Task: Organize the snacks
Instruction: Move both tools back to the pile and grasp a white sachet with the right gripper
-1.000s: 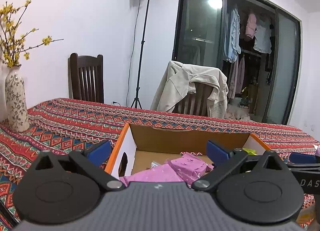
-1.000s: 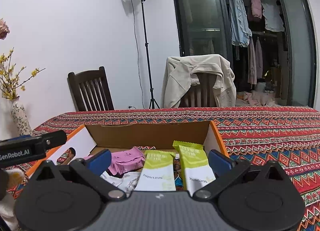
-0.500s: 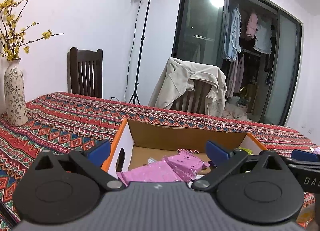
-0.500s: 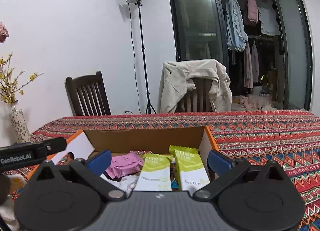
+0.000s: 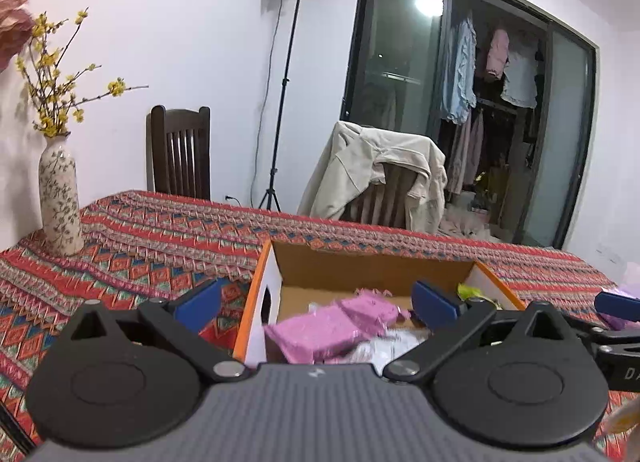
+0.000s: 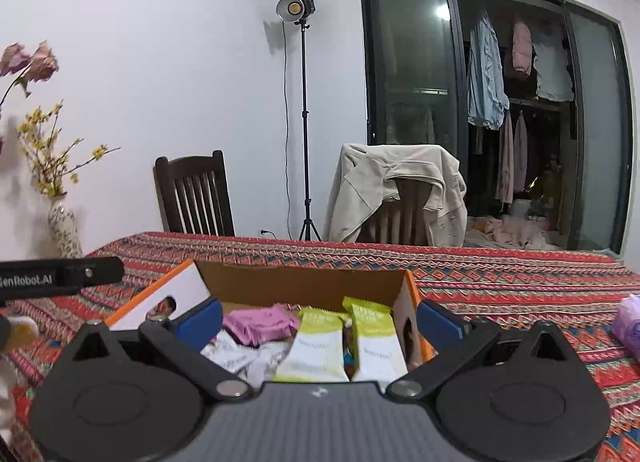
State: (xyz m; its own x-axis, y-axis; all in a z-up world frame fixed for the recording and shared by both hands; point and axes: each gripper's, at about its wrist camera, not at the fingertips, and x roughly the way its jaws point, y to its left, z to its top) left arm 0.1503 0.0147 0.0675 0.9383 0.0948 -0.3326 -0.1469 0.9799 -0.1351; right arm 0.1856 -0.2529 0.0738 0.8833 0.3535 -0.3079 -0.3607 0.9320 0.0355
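An orange-and-white cardboard box (image 5: 360,266) (image 6: 304,282) stands open on the patterned tablecloth. Inside lie pink packets (image 5: 328,328) (image 6: 260,324), two green-and-white bars (image 6: 320,342) leaning on the right wall, and crumpled white wrappers (image 6: 236,358). My left gripper (image 5: 316,302) is open just before the box's left half, nothing between its blue pads. My right gripper (image 6: 320,320) is open in front of the box, also holding nothing. A purple pack (image 6: 628,326) lies on the cloth to the right of the box.
A flowered vase (image 5: 60,202) with yellow branches stands at the table's far left. Two chairs, one draped with a beige jacket (image 6: 396,190), line the far side. A light stand (image 6: 304,122) rises behind them. Bare cloth stretches beyond and to the right of the box.
Both grippers stay open and holding nothing. The right wrist view has drawn back and tilted up a little, so the box sits lower in it. The left view has swung slightly left.
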